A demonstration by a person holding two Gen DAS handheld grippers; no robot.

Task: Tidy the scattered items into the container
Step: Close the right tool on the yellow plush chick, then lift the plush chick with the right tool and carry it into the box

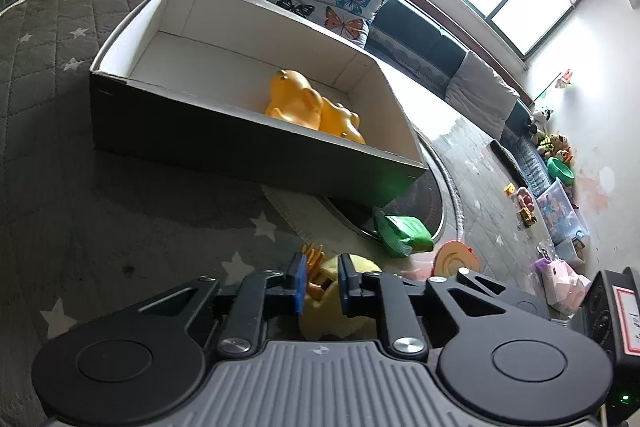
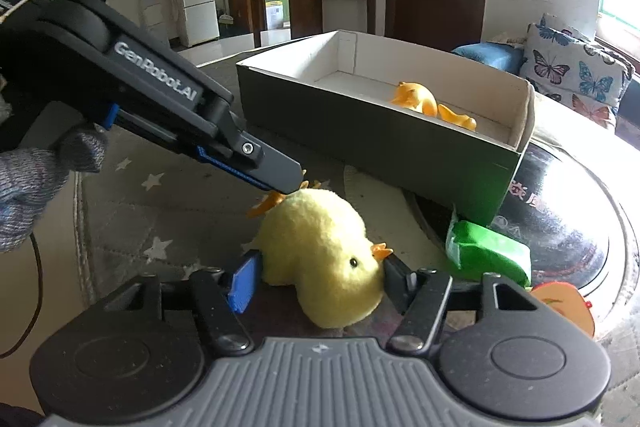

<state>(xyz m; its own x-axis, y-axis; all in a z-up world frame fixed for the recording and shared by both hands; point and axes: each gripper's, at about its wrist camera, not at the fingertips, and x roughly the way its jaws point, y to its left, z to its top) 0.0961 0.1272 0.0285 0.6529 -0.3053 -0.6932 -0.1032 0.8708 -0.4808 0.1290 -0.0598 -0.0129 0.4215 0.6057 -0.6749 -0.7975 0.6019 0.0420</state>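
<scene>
A yellow plush chick point(image 2: 320, 251) with orange feet lies on the grey star-patterned mat. My right gripper point(image 2: 316, 277) has its jaws wide around the chick's body and head, touching both sides. My left gripper point(image 1: 319, 283) comes from the left in the right wrist view point(image 2: 286, 183), jaws narrow, closed on the chick's orange feet point(image 1: 314, 259). The dark cardboard box point(image 2: 360, 131), white inside, stands behind and holds an orange toy point(image 2: 420, 99), which also shows in the left wrist view point(image 1: 308, 103).
A green packet point(image 2: 486, 253) lies by the box's near right corner on a dark round table top point(image 2: 560, 207). An orange round toy point(image 2: 564, 309) sits at the right. Butterfly cushions point(image 2: 576, 71) and a sofa stand behind.
</scene>
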